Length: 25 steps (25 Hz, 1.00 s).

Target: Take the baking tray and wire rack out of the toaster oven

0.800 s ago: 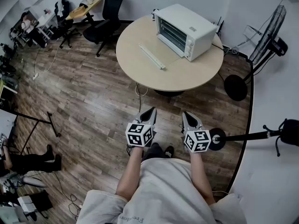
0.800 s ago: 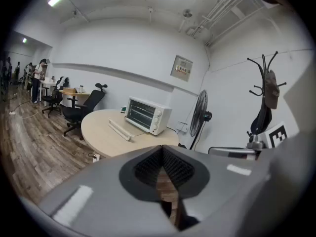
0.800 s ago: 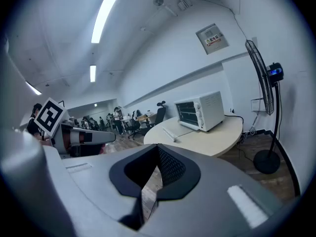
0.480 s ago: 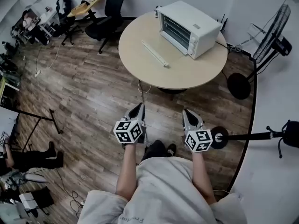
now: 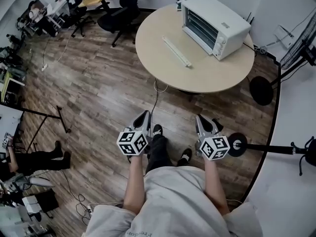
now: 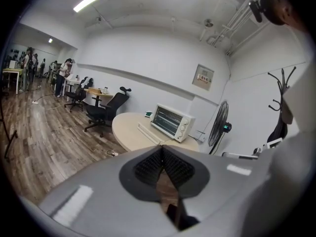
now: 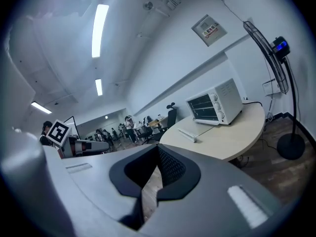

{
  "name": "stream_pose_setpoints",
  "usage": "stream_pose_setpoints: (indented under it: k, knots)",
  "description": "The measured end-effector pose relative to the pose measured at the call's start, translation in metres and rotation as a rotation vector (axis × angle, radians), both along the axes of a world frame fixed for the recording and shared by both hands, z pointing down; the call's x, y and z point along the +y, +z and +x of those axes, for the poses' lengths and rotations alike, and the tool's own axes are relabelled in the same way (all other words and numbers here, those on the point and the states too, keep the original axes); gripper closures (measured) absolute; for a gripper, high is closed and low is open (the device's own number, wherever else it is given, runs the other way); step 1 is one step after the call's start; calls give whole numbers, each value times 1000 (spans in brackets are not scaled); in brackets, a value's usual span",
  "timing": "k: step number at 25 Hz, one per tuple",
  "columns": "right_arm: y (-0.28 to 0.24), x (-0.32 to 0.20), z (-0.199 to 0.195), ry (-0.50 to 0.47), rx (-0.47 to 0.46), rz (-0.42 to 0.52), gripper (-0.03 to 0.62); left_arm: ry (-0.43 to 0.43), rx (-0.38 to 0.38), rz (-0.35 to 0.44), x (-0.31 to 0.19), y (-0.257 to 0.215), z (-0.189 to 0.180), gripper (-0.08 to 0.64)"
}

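Observation:
A white toaster oven [image 5: 215, 26] stands at the far right of a round beige table [image 5: 163, 63], its glass door closed. Rack bars show faintly behind the glass; I cannot make out the tray. Both grippers hang over the wood floor, well short of the table. My left gripper [image 5: 144, 116] is shut and empty, and so is my right gripper [image 5: 200, 118]. In the left gripper view the shut gripper [image 6: 162, 149] points toward the oven [image 6: 170, 122]. The right gripper view shows its closed gripper [image 7: 157, 149] and the oven [image 7: 215, 105] on the table [image 7: 237, 132].
A long white strip [image 5: 177, 52] lies on the table in front of the oven. Black office chairs [image 5: 123, 14] stand behind the table. A fan base [image 5: 261, 90] and a stand's round foot [image 5: 238, 144] sit on the floor at right. A cable runs under the table.
In the head view the left gripper has drifted left and lower. The table and oven have shifted to the right of the picture. Both grippers stay shut.

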State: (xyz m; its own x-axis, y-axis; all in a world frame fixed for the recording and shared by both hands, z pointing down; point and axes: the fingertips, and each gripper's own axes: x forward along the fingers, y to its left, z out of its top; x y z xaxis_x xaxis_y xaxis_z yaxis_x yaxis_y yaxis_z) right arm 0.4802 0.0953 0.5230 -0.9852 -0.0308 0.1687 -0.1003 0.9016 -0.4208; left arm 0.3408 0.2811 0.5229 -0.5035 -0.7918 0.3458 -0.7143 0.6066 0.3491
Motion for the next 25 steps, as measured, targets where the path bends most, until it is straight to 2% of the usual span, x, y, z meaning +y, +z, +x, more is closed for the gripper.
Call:
stream_pose_setpoints:
  k: [6,19,25]
  knots:
    - [-1,-3,-43,52,41,26,597,49,27,27,-11,1,-53,505]
    - [-9,-23,-130,261,110,54,597,304,90,46,-65,15,-156,505]
    - [-7,-11,-172,305,118,31,597,349,121,67,-61,18,-202,505]
